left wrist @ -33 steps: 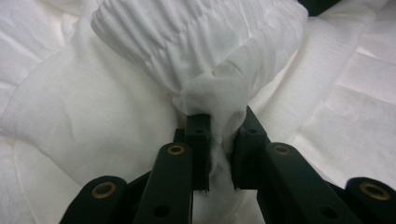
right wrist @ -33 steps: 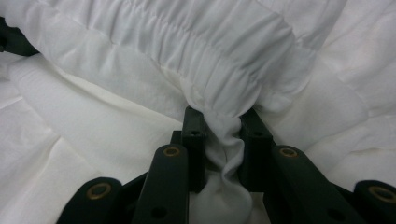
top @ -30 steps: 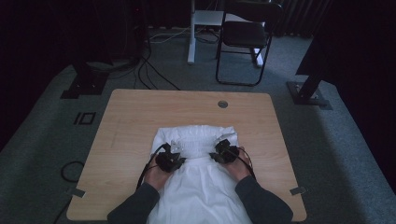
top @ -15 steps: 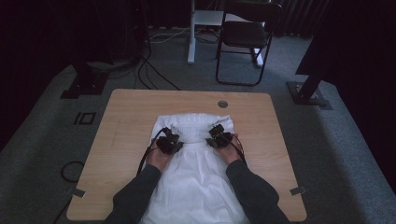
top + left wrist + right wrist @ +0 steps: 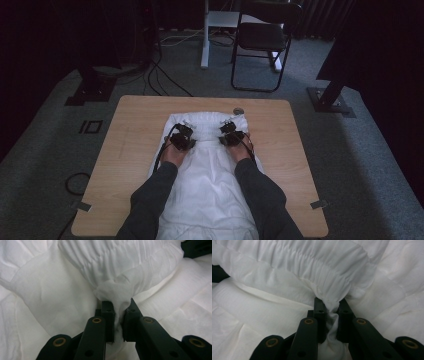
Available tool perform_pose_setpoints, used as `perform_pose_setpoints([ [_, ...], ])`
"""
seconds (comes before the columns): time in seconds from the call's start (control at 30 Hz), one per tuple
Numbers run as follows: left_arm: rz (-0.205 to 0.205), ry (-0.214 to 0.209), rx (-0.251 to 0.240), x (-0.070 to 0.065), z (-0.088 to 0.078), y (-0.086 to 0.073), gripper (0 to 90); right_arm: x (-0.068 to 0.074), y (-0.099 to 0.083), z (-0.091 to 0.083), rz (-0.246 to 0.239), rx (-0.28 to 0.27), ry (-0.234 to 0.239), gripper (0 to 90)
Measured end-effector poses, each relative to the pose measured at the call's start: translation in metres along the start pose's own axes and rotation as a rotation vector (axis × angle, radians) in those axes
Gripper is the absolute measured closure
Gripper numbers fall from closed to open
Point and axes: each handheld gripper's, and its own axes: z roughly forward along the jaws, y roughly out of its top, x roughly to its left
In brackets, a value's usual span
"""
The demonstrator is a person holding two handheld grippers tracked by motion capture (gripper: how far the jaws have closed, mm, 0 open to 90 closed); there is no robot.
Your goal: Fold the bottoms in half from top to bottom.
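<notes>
Both tongs, left (image 5: 186, 129) and right (image 5: 226, 128), advanced across tabletop (image 5: 130, 145), closing on white garment (image 5: 210, 185); thin pinches risk slipping.

A white garment (image 5: 210, 175) lies down the middle of the tabletop (image 5: 130, 150), reaching its near edge. The left hand-held gripper (image 5: 183, 137) and right hand-held gripper (image 5: 231, 134) sit on its gathered far end, near the far edge.

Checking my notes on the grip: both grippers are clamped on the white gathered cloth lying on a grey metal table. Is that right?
One thing is wrong: the table is light brown wood, not grey metal, as the high view shows. The rest holds: the left gripper and the right gripper are each clamped on a pinch of the white gathered cloth, seen in both gripper views.
</notes>
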Motion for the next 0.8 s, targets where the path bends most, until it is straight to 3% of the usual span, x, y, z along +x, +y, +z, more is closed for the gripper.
perform_pose_setpoints([
  [0.1, -0.004, -0.002, -0.015, 0.002, -0.005, 0.002, 82.8, -0.004, 0.001, -0.004, 0.014, -0.013, 0.024, 82.0],
  [0.2, -0.023, -0.025, -0.087, 0.004, -0.027, 0.006, 82.8, -0.005, 0.002, -0.021, 0.009, -0.064, 0.053, 82.1],
  [0.4, 0.031, -0.035, -0.278, -0.004, -0.092, 0.028, 82.9, -0.007, 0.015, -0.086, -0.021, -0.249, 0.086, 81.9],
  [0.57, 0.09, -0.033, -0.384, -0.014, -0.139, 0.043, 82.9, -0.006, 0.031, -0.145, -0.079, -0.375, 0.079, 82.7],
  [0.67, 0.098, -0.055, -0.415, -0.018, -0.156, 0.04, 82.8, -0.002, 0.03, -0.17, -0.108, -0.416, 0.098, 82.7],
  [0.8, 0.136, -0.091, -0.406, -0.028, -0.167, 0.013, 82.5, 0.01, 0.011, -0.185, -0.163, -0.416, 0.118, 82.7],
])
